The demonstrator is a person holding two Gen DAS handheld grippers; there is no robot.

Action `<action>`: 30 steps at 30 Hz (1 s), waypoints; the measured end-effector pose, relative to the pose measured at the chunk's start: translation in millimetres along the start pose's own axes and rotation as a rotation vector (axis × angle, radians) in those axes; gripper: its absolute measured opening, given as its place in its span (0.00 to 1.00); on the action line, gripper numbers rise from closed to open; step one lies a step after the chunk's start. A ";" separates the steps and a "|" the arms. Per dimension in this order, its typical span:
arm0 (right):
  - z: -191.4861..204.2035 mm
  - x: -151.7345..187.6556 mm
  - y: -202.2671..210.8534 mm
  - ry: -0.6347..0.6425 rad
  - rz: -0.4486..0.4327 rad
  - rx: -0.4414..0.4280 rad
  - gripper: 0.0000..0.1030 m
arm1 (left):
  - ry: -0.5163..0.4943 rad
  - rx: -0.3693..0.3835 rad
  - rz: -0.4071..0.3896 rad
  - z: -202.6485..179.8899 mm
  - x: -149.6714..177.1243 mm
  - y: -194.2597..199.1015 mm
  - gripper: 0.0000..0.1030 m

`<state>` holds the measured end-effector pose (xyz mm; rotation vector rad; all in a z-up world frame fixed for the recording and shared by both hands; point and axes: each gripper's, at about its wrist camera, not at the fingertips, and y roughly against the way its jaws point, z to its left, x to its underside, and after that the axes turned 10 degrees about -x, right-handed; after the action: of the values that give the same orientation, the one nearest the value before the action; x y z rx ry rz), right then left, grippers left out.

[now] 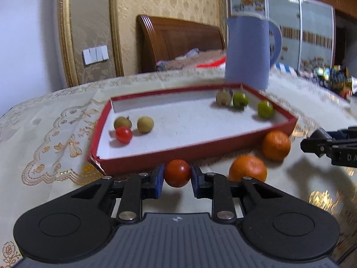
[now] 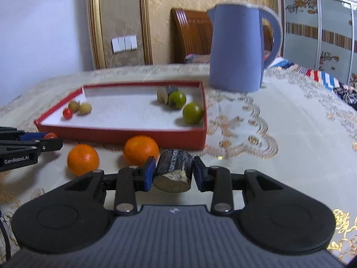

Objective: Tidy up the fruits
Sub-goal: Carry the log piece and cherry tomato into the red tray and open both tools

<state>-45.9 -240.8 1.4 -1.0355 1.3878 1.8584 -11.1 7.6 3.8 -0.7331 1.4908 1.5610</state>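
Observation:
A red-walled tray point(image 1: 156, 156) point(image 2: 125, 134) lies on the table. It holds two tan fruits point(image 1: 145, 124), a small red tomato point(image 1: 123, 134), two green fruits point(image 1: 265, 109) point(image 2: 193, 113) and a dark cut piece point(image 1: 223, 97). My left gripper point(image 1: 177, 175) is shut on a red tomato point(image 1: 177, 173) just before the tray's near wall. My right gripper point(image 2: 173, 174) is shut on a dark cut sugarcane piece point(image 2: 173, 172) near the tray's right front corner. Two oranges point(image 1: 247, 168) point(image 1: 276, 145) point(image 2: 83, 159) point(image 2: 141, 149) lie before the tray, between the grippers.
A blue kettle point(image 1: 247, 51) point(image 2: 238, 47) stands behind the tray's far right corner. The table wears an embroidered cloth point(image 2: 279, 120). A wooden bed headboard point(image 1: 178, 40) and wardrobe doors point(image 1: 312, 33) lie beyond. Clutter point(image 1: 332, 76) sits at the table's far right.

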 end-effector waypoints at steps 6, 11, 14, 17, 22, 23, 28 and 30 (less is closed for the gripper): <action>9.4 -18.0 1.7 0.041 -0.039 -0.005 0.33 | 0.102 0.000 -0.025 17.2 -10.5 3.3 0.24; 16.7 -31.9 -17.6 0.061 -0.039 -0.005 0.33 | 0.135 -0.034 -0.010 24.8 -21.7 -6.3 0.24; 21.3 -41.5 -32.4 0.084 -0.032 0.007 0.33 | 0.141 -0.044 0.001 26.2 -30.9 -16.7 0.24; 25.4 -51.1 -51.7 0.104 -0.007 0.016 0.33 | 0.130 -0.081 0.021 24.1 -36.5 -31.7 0.24; 25.2 -54.3 -86.2 0.109 0.052 0.014 0.33 | 0.128 -0.112 0.080 23.6 -39.9 -57.6 0.24; 25.3 -53.8 -92.1 0.111 0.058 0.021 0.33 | 0.121 -0.126 0.084 23.6 -40.0 -61.1 0.24; 23.7 -55.0 -115.3 0.105 0.094 0.029 0.33 | 0.128 -0.159 0.110 26.4 -42.0 -76.4 0.24; 23.3 -57.0 -122.5 0.111 0.099 0.041 0.33 | 0.122 -0.177 0.092 26.0 -44.1 -78.8 0.24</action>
<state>78.9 -184.6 -7.5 -1.0816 1.5612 1.8589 81.9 21.2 5.9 -0.8852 1.5056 1.7619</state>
